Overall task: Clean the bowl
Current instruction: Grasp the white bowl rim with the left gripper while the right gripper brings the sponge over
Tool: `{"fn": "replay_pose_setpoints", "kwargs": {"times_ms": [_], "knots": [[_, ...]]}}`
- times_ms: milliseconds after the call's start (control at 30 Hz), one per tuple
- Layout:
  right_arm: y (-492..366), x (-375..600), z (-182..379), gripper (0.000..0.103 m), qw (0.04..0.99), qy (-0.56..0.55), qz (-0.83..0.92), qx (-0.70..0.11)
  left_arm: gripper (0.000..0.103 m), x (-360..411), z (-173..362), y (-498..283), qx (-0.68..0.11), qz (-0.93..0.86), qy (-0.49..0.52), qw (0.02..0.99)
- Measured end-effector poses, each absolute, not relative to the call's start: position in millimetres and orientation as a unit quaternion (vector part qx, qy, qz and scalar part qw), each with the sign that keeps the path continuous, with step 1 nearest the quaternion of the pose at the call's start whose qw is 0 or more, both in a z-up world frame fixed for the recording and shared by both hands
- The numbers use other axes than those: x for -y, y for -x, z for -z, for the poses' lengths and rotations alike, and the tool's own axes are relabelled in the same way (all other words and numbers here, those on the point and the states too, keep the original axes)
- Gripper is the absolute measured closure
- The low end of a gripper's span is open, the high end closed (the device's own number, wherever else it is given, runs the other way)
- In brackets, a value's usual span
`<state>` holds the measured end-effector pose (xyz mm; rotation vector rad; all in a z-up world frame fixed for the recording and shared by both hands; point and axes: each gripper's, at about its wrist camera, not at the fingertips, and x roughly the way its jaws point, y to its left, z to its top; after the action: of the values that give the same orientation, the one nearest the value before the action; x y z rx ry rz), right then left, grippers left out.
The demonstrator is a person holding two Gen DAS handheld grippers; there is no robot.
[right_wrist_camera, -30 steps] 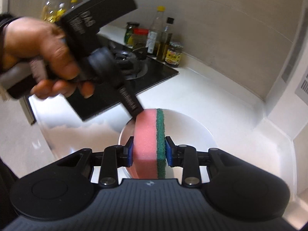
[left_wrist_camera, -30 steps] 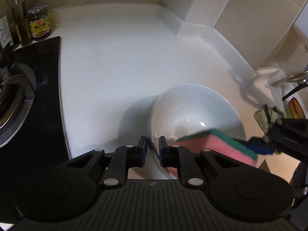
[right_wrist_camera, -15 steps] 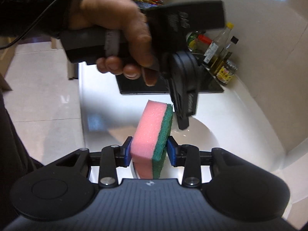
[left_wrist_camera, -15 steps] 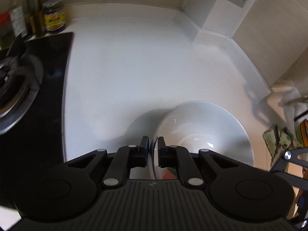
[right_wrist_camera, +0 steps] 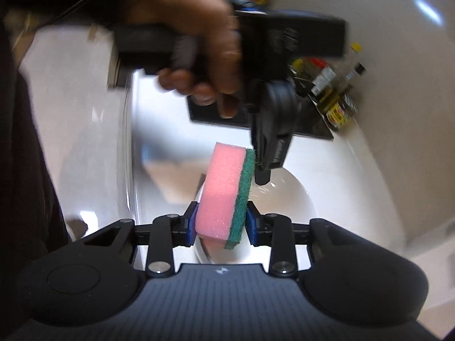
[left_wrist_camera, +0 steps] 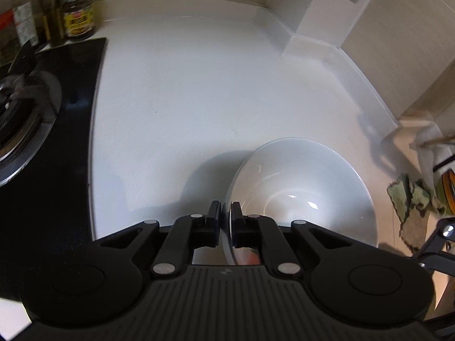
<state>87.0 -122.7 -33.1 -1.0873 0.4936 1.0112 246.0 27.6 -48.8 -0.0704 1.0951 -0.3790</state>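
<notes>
A white bowl [left_wrist_camera: 301, 187] sits on the white counter. My left gripper [left_wrist_camera: 226, 213] is shut on the bowl's near-left rim. In the right wrist view the bowl [right_wrist_camera: 287, 199] lies below and the left gripper [right_wrist_camera: 263, 176], held by a hand, comes down onto its rim. My right gripper [right_wrist_camera: 221, 221] is shut on a pink sponge with a green scrub side [right_wrist_camera: 227, 193] and holds it above the bowl's near edge. The sponge is out of the left wrist view apart from a pink reflection low in the bowl.
A black gas hob [left_wrist_camera: 42, 119] lies to the left with jars and bottles [left_wrist_camera: 78, 14] behind it. A green cloth [left_wrist_camera: 412, 199] lies at the right by the sink area. The counter's back wall and a corner pillar [left_wrist_camera: 312, 28] bound the far side.
The sponge has lifted out of the bowl and tilted, and my right gripper has pulled back above it. My left gripper has kept its hold on the rim while its view shifted.
</notes>
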Motion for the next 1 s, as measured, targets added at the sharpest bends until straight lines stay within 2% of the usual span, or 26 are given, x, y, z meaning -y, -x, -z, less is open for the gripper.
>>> {"fn": "replay_pose_setpoints", "kwargs": {"times_ms": [167, 233, 333, 433, 600, 733, 900, 1000], "knots": [[-82, 120, 33, 0.074, 0.668, 0.549, -0.456, -0.212, 0.097, -21, 47, -243, -0.515, 0.182, 0.035, 0.837], [-84, 118, 32, 0.074, 0.662, 0.553, -0.458, -0.215, 0.090, -26, 44, -235, -0.514, 0.176, 0.044, 0.839], [-86, 116, 30, 0.074, 0.657, 0.556, -0.459, -0.217, 0.089, -35, 42, -219, -0.517, 0.170, 0.058, 0.837], [-87, 117, 29, 0.074, 0.654, 0.557, -0.463, -0.217, 0.088, -34, 45, -216, -0.519, 0.173, 0.056, 0.835], [-86, 118, 29, 0.074, 0.640, 0.574, -0.464, -0.215, 0.097, -24, 44, -243, -0.522, 0.193, 0.018, 0.831], [-85, 124, 34, 0.074, 0.629, 0.591, -0.458, -0.211, 0.096, -14, 41, -258, -0.524, 0.203, 0.007, 0.827], [-85, 122, 32, 0.074, 0.641, 0.577, -0.460, -0.210, 0.096, -26, 37, -225, -0.517, 0.182, 0.040, 0.835], [-83, 127, 28, 0.074, 0.646, 0.567, -0.466, -0.212, 0.090, -25, 40, -224, -0.522, 0.187, 0.028, 0.832]]}}
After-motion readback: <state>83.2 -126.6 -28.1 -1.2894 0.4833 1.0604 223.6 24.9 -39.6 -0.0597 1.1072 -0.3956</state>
